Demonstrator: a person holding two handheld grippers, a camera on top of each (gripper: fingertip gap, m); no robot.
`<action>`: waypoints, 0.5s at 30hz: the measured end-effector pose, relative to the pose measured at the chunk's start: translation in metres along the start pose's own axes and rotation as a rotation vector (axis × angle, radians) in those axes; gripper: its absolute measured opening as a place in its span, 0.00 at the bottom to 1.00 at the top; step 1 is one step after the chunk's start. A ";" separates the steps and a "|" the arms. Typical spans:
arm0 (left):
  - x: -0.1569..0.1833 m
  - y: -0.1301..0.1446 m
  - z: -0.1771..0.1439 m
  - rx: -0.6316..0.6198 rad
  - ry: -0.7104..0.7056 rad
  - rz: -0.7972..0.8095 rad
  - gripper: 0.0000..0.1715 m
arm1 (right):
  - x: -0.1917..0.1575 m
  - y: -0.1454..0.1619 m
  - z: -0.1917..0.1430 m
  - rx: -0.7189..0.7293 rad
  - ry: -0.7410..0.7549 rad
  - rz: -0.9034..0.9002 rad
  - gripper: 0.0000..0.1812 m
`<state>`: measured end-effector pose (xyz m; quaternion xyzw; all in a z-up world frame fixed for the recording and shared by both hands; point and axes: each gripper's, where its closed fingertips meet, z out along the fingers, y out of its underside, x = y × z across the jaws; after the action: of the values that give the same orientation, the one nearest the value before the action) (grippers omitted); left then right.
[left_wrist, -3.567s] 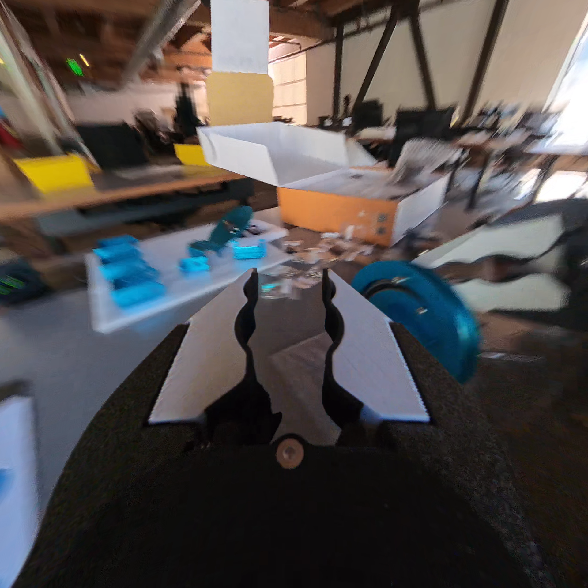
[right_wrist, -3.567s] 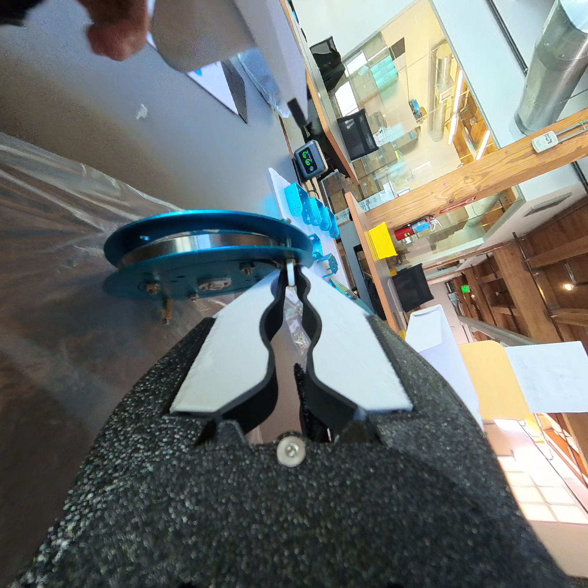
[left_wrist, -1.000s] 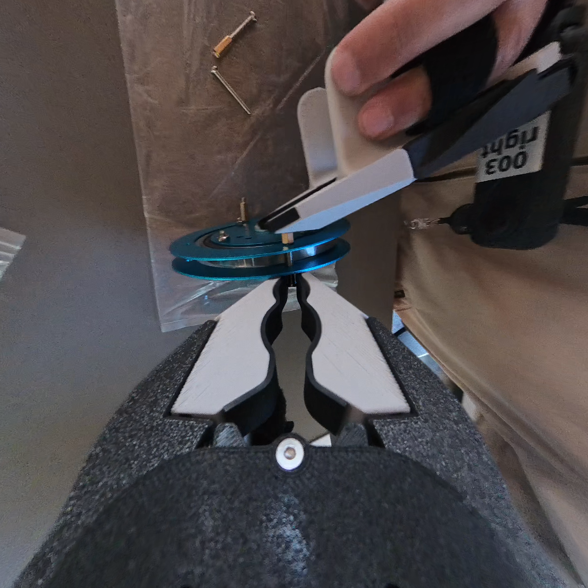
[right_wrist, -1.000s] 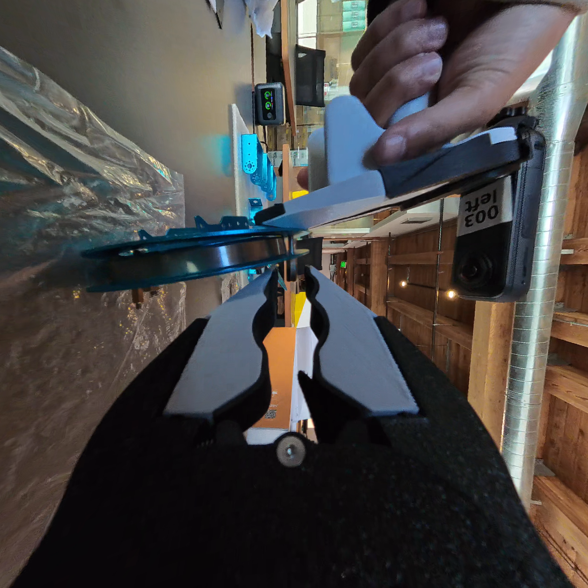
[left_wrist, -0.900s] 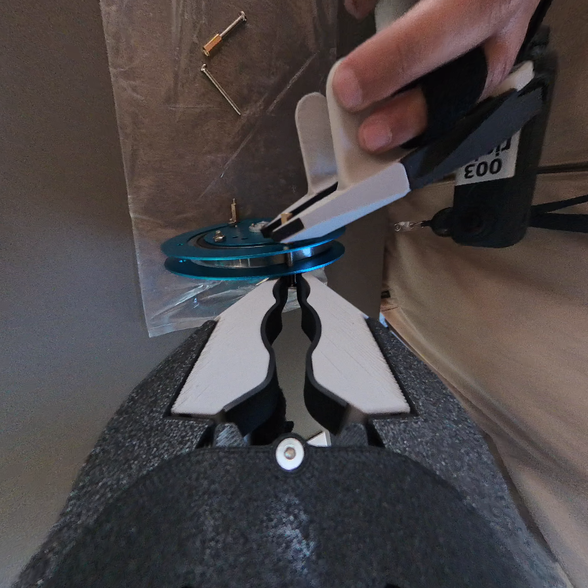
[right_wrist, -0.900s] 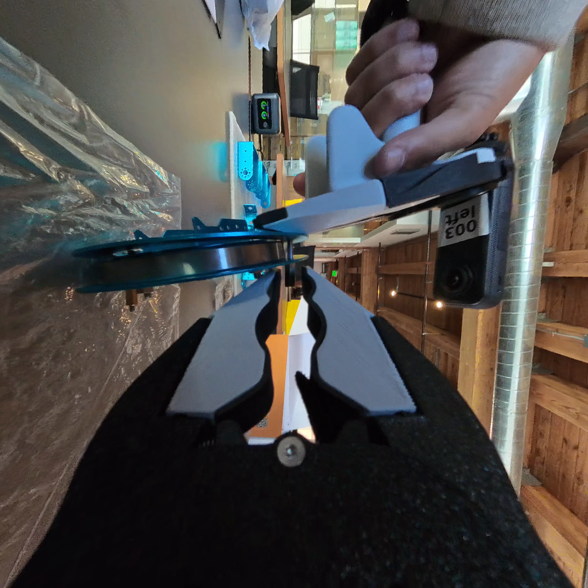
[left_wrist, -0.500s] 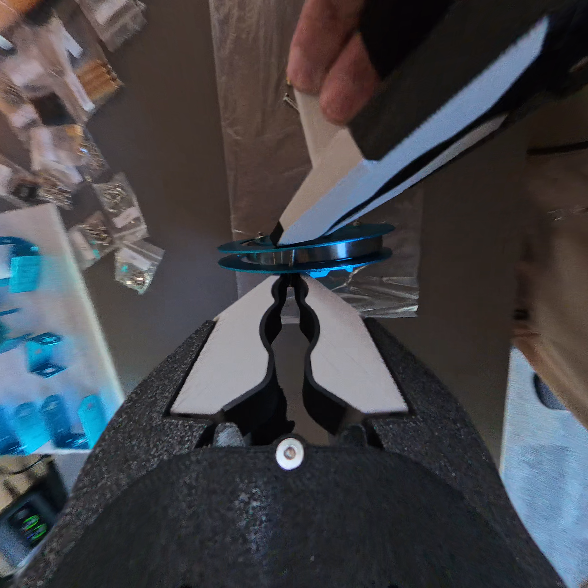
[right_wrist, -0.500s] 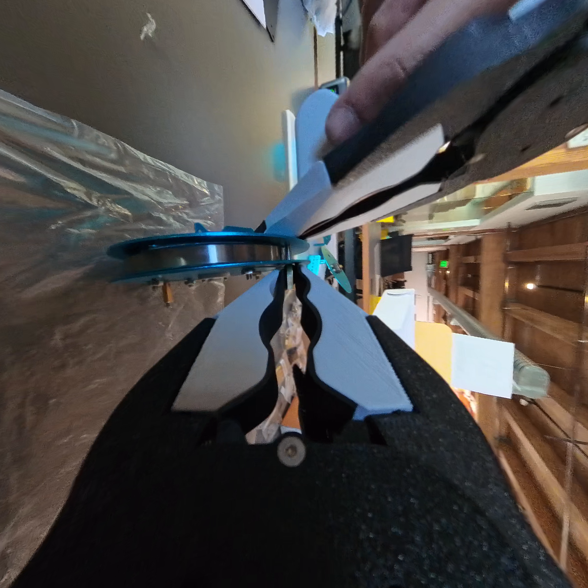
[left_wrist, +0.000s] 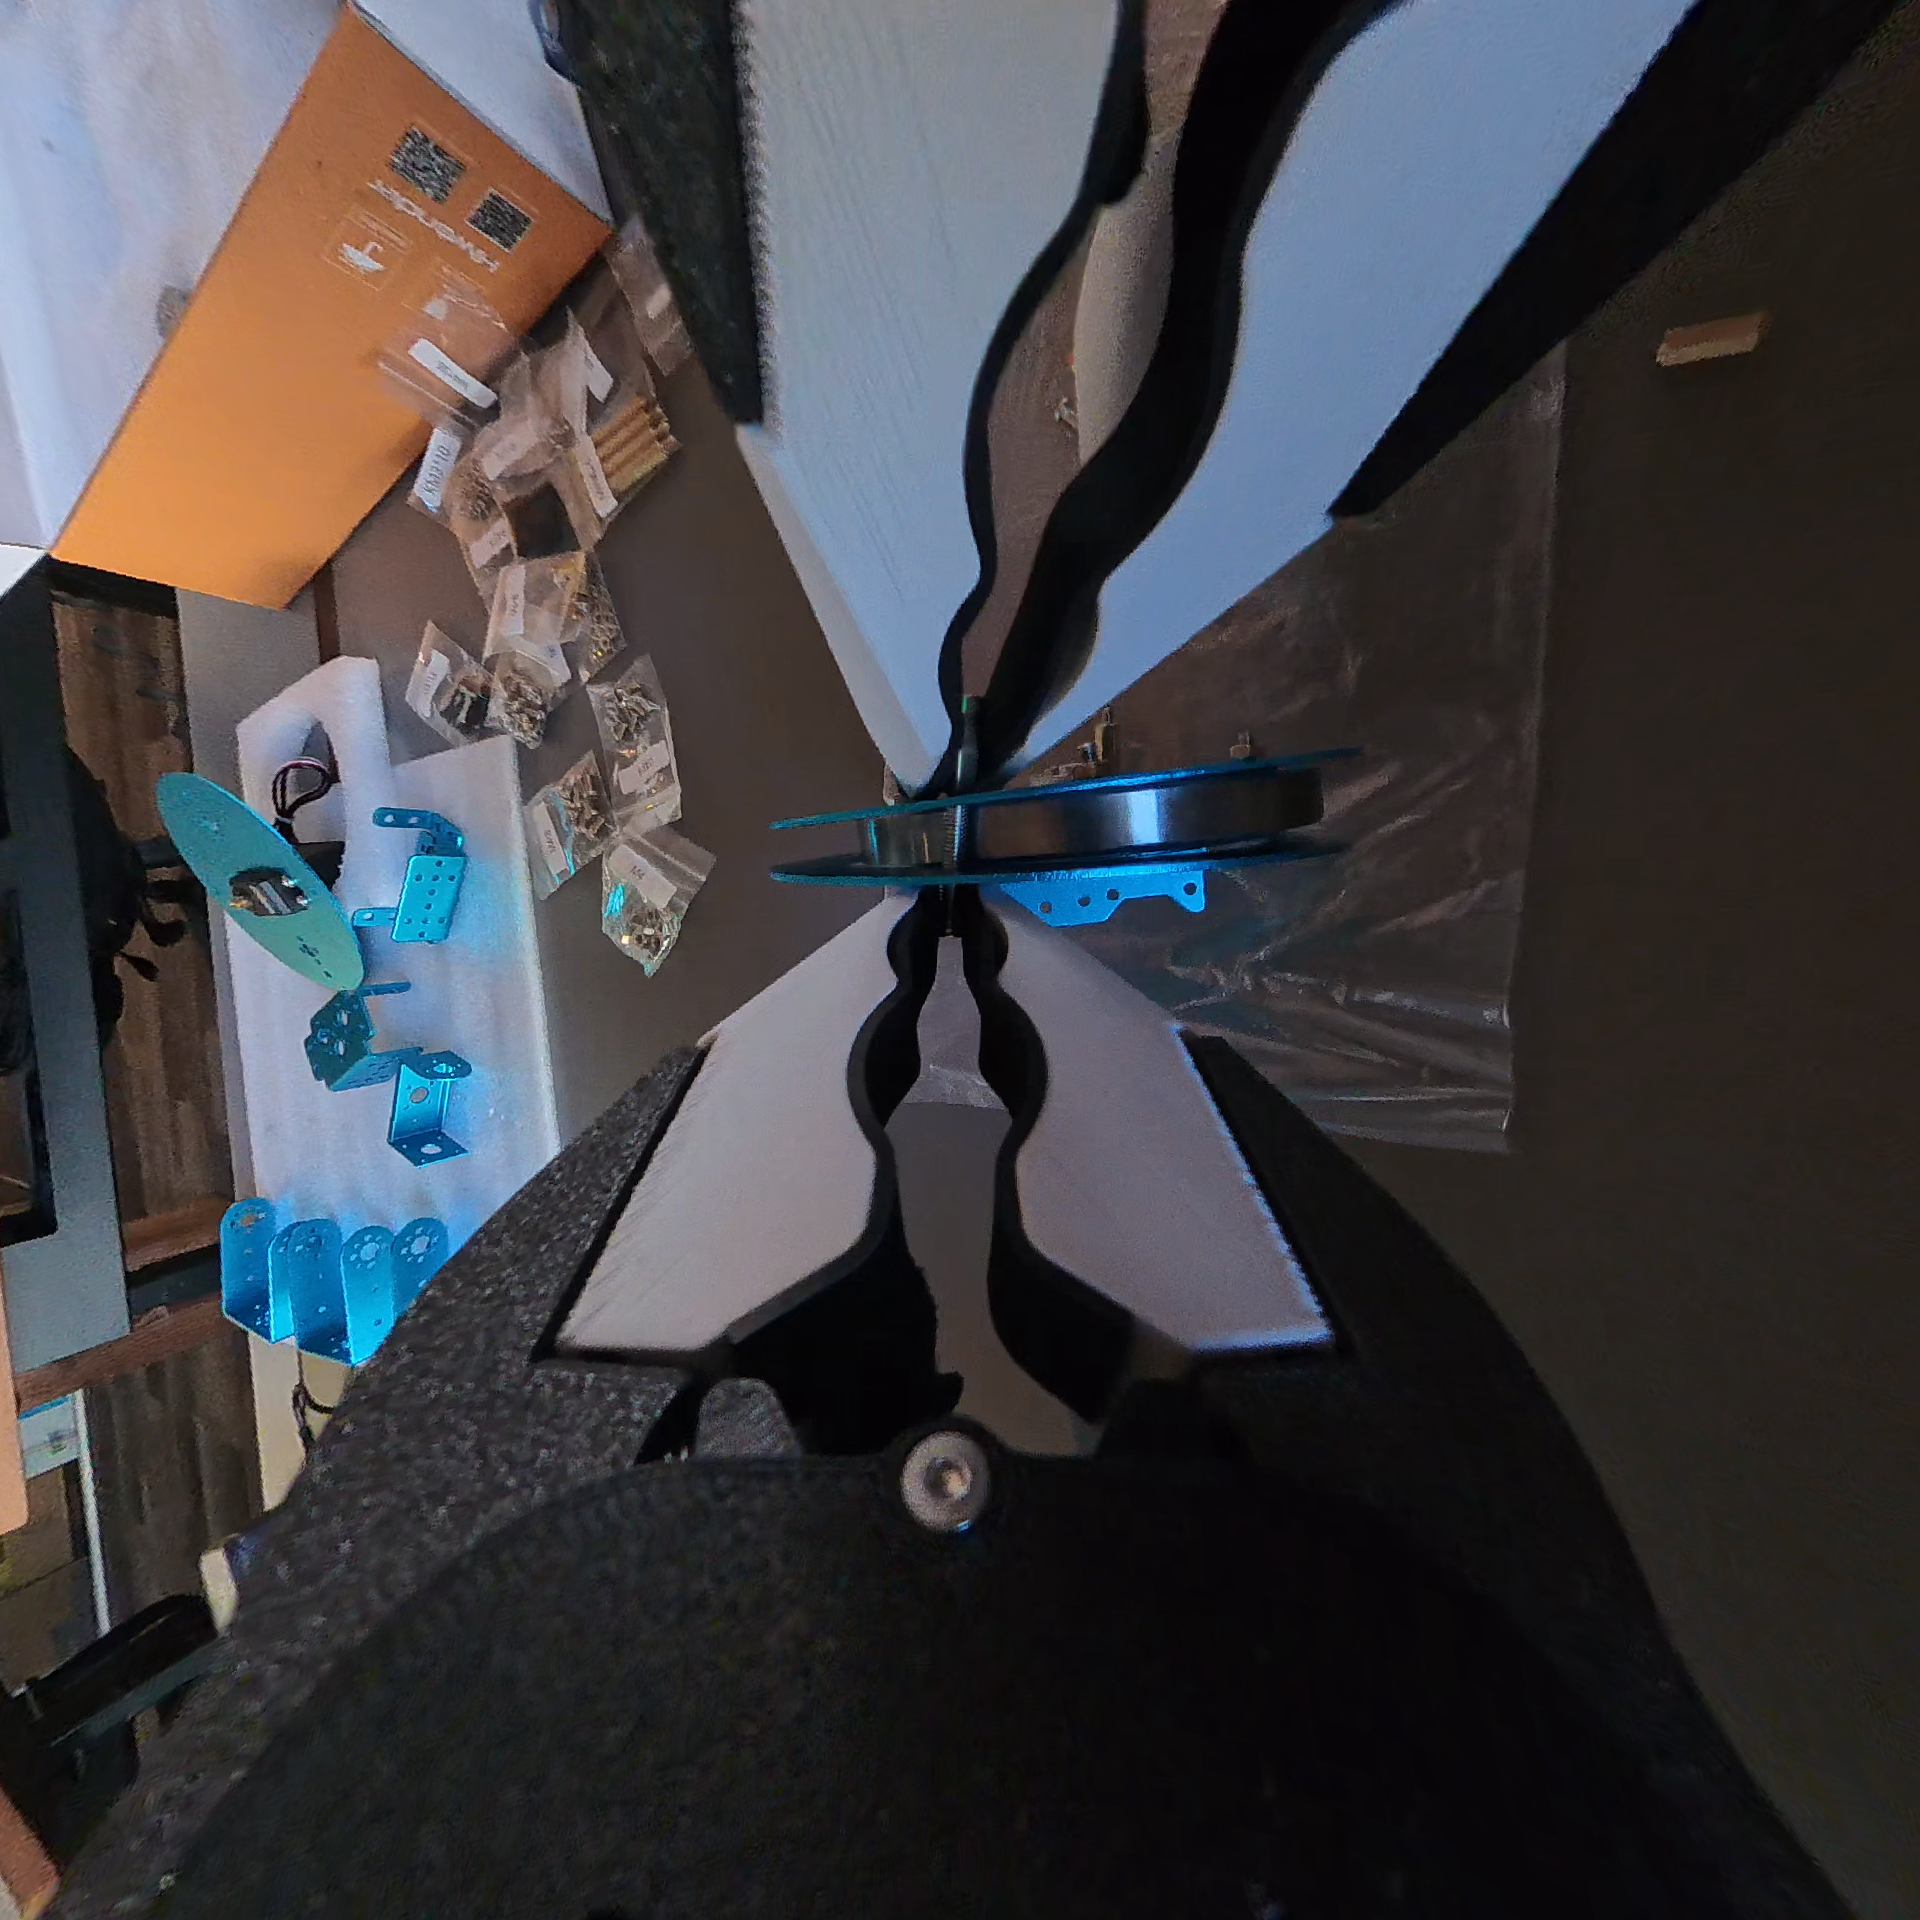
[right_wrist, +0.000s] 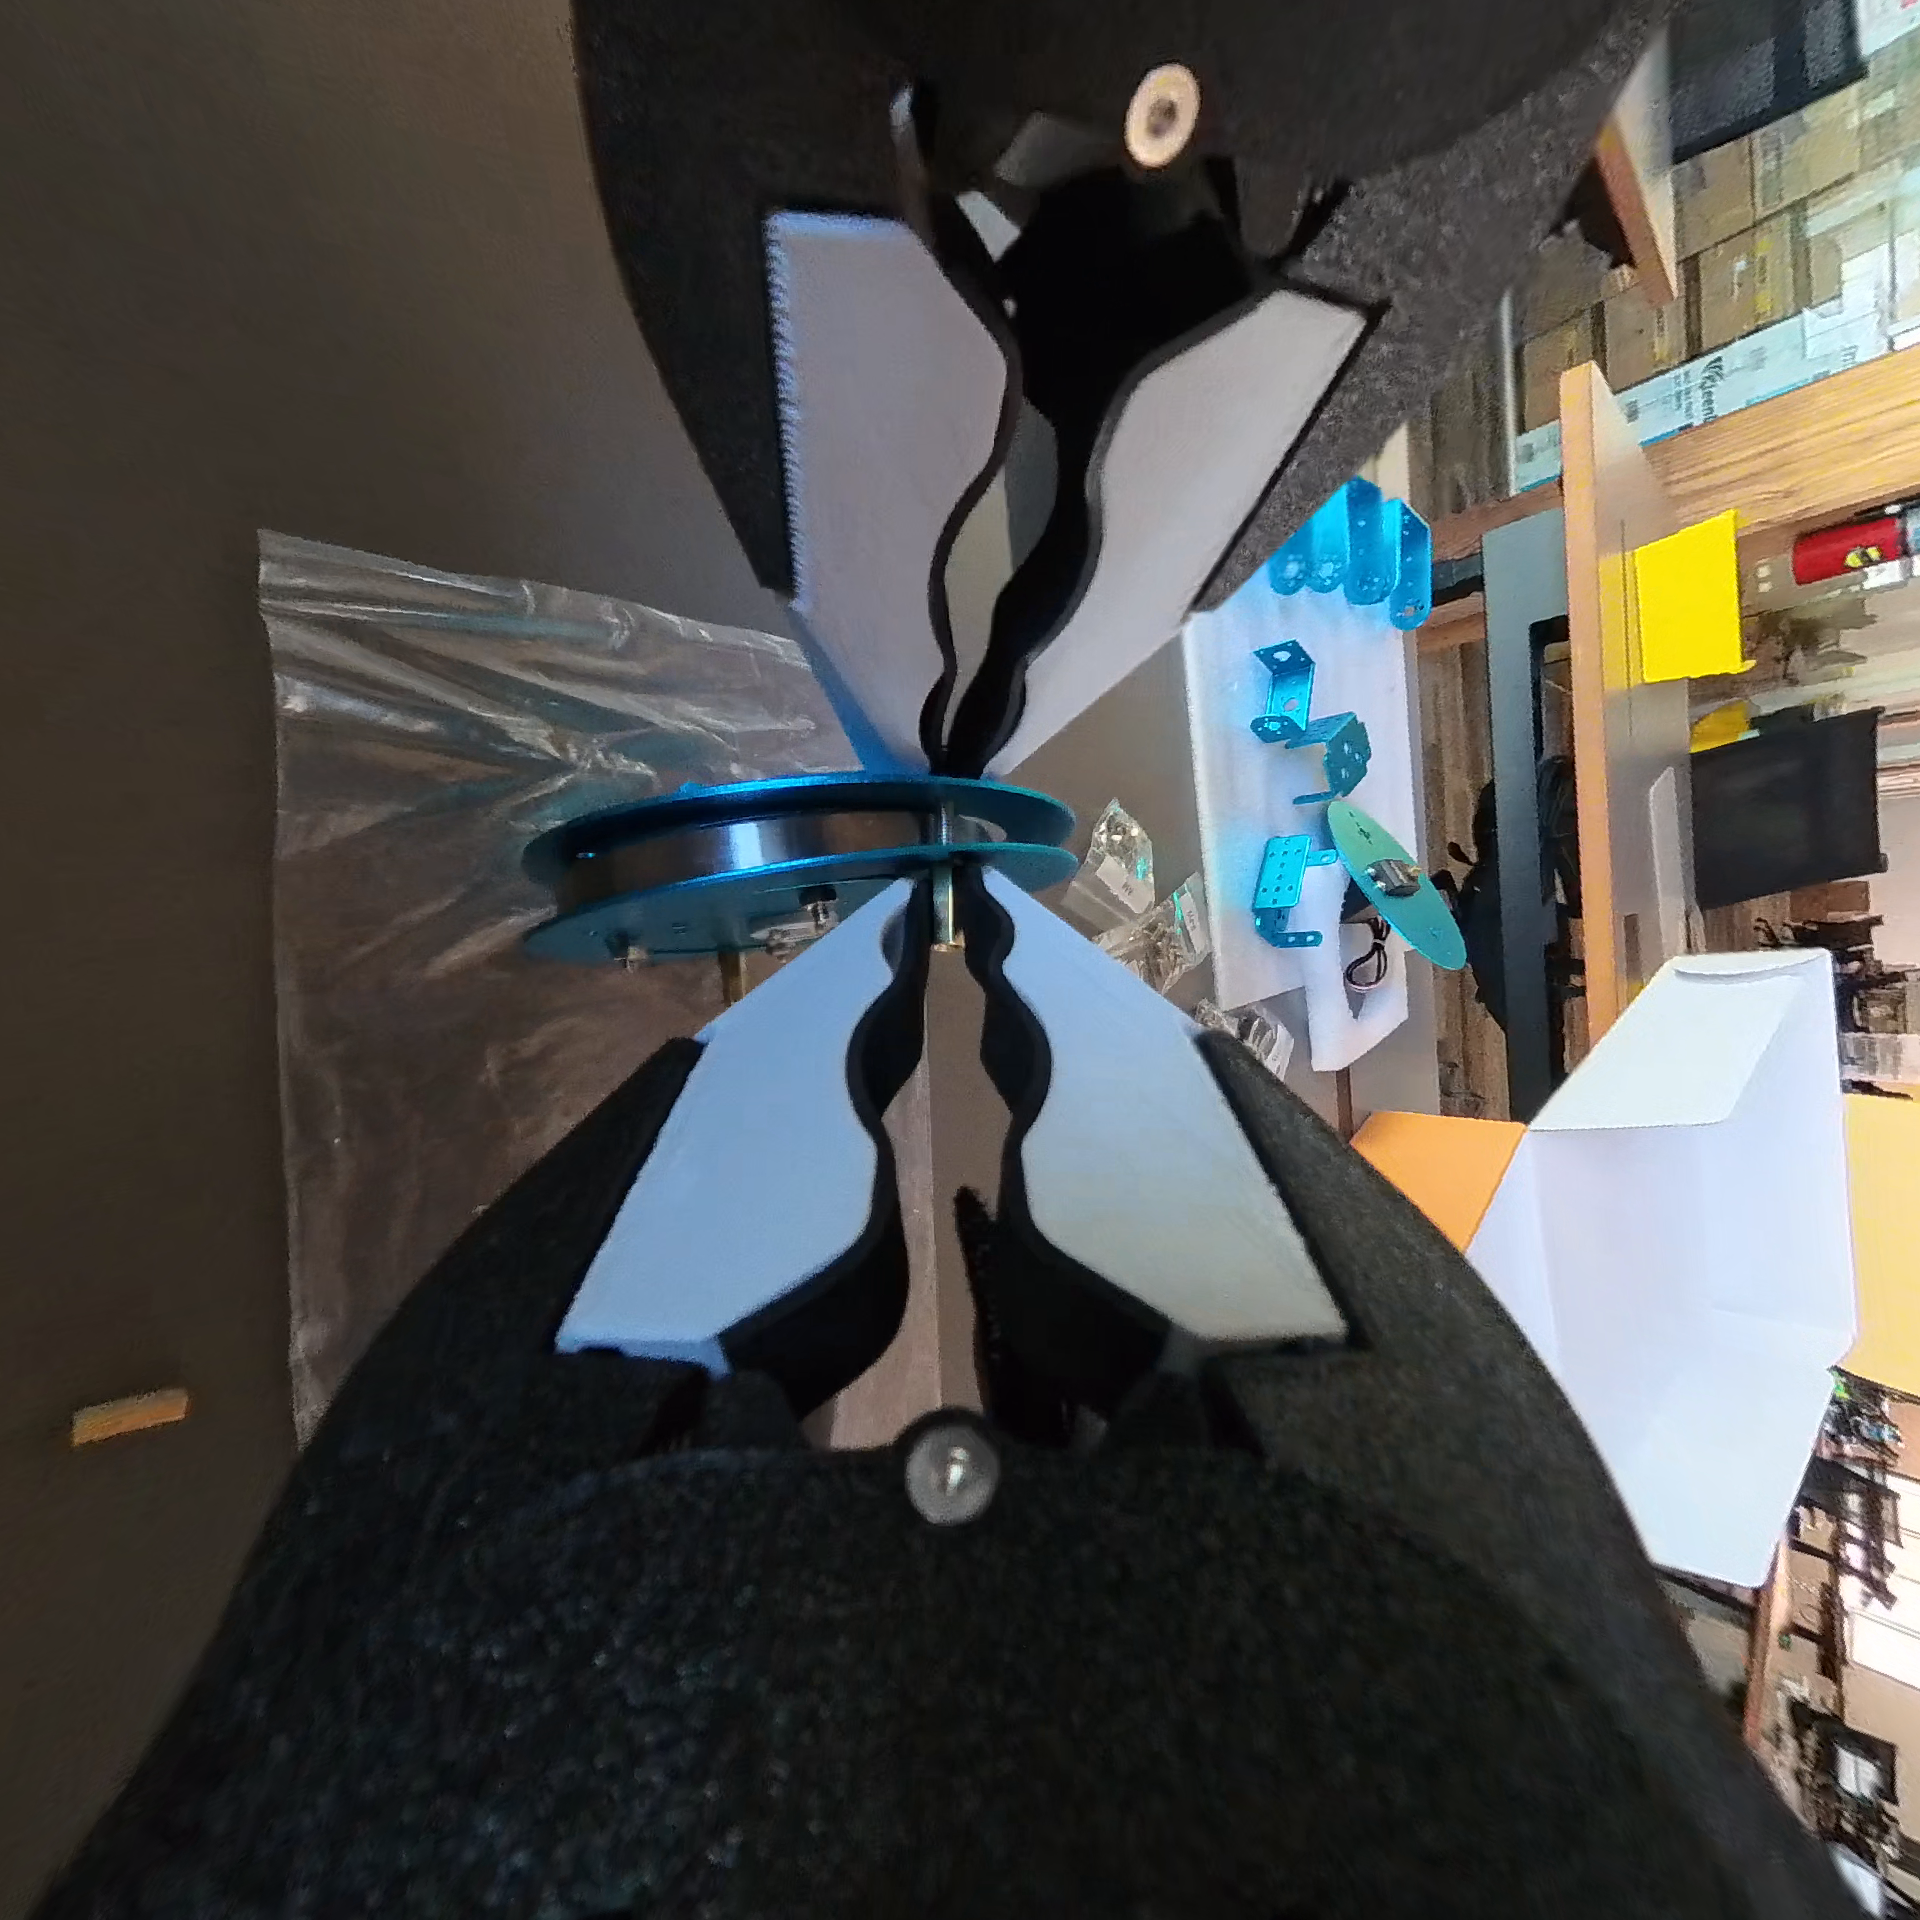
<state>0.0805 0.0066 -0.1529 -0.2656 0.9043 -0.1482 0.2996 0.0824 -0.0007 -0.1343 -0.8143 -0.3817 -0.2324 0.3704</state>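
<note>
Blue disc assembly (left_wrist: 1049, 826), two thin blue plates with a silver ring sandwiched between them, is held edge-on above the bench (left_wrist: 1714, 935) and pinched at one rim between your two tools.

At far left of the left wrist view lies a white foam tray (left_wrist: 488, 1039) carrying blue brackets (left_wrist: 400, 1101) and a teal oval plate (left_wrist: 260, 883), with an orange box (left_wrist: 312, 260) beyond it. Next come small bags of hardware (left_wrist: 582, 727), scattered on the bench. At centre, your left tool (left_wrist: 951, 920) has its fingers drawn almost together, with only a sliver between the tips. They seem to nip the end of a screw (left_wrist: 951, 831) that runs through both plates. To the right, a clear plastic bag (left_wrist: 1351, 987) lies flat under the assembly, with a small wooden chip (left_wrist: 1704, 343) past it.

In the right wrist view, your right tool (right_wrist: 940, 904) is likewise nearly closed, and its tips clamp a brass standoff (right_wrist: 943, 920) under the lower plate, just inside the rim. A white carton flap (right_wrist: 1662, 1247) stands at far right.

Half a second ago your right tool lay slanted across the upper plate. Now the two tools meet tip to tip, in line through the rim, each on its own side. Both views have also rolled, so the foam tray now sits beside the assembly.
</note>
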 end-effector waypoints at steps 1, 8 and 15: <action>0.000 -0.001 0.000 0.013 -0.012 -0.003 0.01 | -0.001 0.000 -0.001 0.004 -0.018 0.009 0.02; -0.007 -0.004 0.003 -0.007 -0.261 0.132 0.01 | -0.002 0.004 -0.002 -0.015 -0.210 0.158 0.02; -0.017 -0.008 0.000 -0.125 -0.653 0.448 0.00 | -0.008 0.009 -0.006 -0.110 -0.611 0.482 0.02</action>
<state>0.0951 0.0096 -0.1422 -0.1127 0.8044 0.0685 0.5793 0.0840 -0.0127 -0.1396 -0.9309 -0.2592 0.0939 0.2394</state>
